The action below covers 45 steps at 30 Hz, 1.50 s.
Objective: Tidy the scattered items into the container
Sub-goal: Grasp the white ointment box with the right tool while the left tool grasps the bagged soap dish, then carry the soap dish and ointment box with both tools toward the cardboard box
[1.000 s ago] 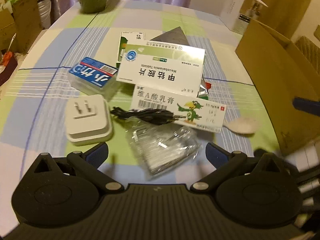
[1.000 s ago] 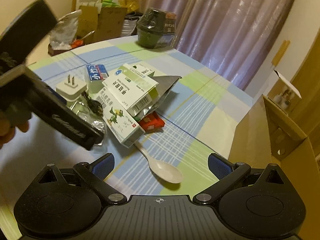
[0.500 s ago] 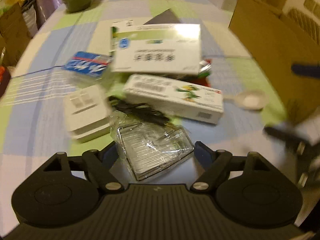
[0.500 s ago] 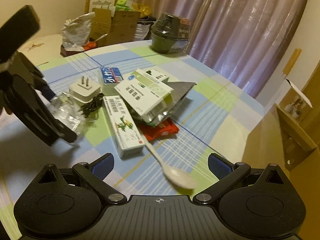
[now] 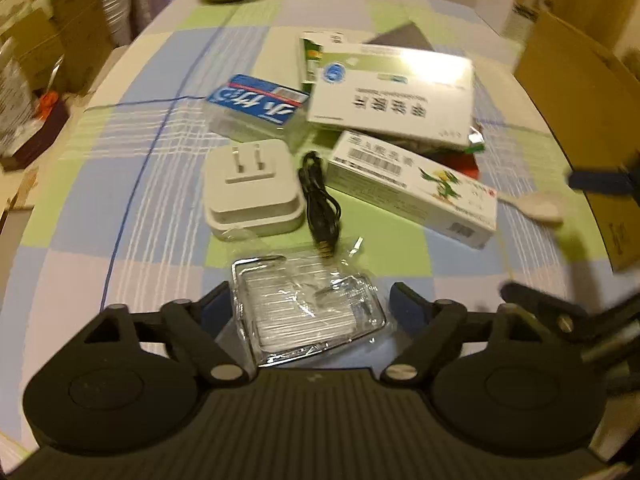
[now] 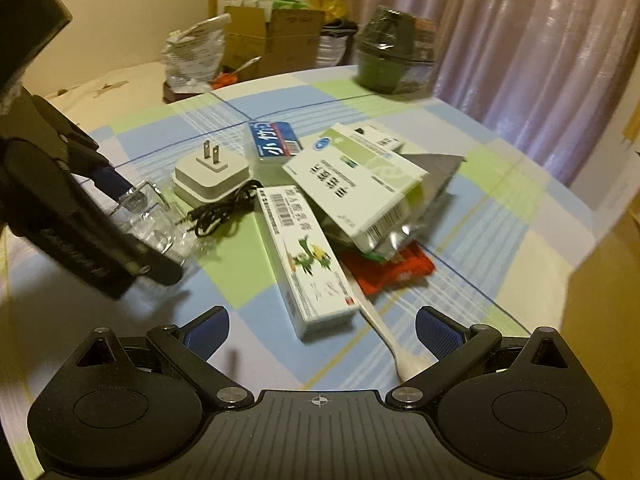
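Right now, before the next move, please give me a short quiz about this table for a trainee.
1. True or false: the white plug adapter lies with its prongs up.
2. What sits inside the left tool? A: clear plastic packet; B: cup; C: pen.
3. Name the utensil lying just ahead of the right tool.
Key: 1 true; 2 A; 3 the white spoon.
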Each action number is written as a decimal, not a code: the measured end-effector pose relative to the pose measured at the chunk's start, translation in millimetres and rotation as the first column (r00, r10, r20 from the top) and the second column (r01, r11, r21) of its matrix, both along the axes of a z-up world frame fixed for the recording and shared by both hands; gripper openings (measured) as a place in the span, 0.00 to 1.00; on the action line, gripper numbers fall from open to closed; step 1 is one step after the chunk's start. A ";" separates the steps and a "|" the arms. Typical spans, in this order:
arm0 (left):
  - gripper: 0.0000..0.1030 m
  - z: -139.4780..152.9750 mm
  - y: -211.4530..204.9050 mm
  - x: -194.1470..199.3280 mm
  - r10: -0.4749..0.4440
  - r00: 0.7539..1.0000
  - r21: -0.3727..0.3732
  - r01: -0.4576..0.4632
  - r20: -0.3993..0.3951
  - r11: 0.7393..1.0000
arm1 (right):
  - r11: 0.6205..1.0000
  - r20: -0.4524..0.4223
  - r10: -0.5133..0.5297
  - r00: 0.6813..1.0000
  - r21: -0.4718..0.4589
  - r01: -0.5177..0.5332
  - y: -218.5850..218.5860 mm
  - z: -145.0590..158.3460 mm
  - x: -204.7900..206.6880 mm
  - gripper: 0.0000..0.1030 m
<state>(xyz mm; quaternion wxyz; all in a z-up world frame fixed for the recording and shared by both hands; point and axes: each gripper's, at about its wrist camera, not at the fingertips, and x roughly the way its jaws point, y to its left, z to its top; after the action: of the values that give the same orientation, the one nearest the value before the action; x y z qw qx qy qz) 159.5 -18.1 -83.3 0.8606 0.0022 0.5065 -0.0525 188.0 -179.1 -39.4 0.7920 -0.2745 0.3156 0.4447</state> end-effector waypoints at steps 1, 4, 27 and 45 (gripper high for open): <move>0.71 0.6 1.1 -0.2 -0.028 1.000 0.000 0.028 -0.003 1.000 | 1.000 -0.007 0.012 1.000 0.002 -0.012 3.8 -2.1 3.1 0.98; 0.70 1.6 9.1 0.9 -0.095 0.995 -0.023 0.094 -0.024 0.995 | 0.998 -0.056 0.046 0.997 -0.034 -0.048 20.0 -12.3 16.4 0.69; 0.78 8.4 3.8 -13.8 -0.119 0.993 0.051 0.121 -0.026 0.991 | 0.988 -0.160 -0.149 0.976 -0.058 0.141 -25.2 -6.1 -40.4 0.73; 0.75 -0.3 -6.2 -26.0 -0.234 0.970 0.074 0.238 -0.061 0.968 | 0.995 -0.161 -0.088 0.983 -0.054 0.080 -5.2 -13.4 -21.1 0.73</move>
<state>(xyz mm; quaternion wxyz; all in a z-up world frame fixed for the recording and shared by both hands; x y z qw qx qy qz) 133.4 -24.3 -83.6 0.8340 0.0959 0.5266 -0.1342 166.9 -184.3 -52.9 0.7750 -0.2423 0.4009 0.4243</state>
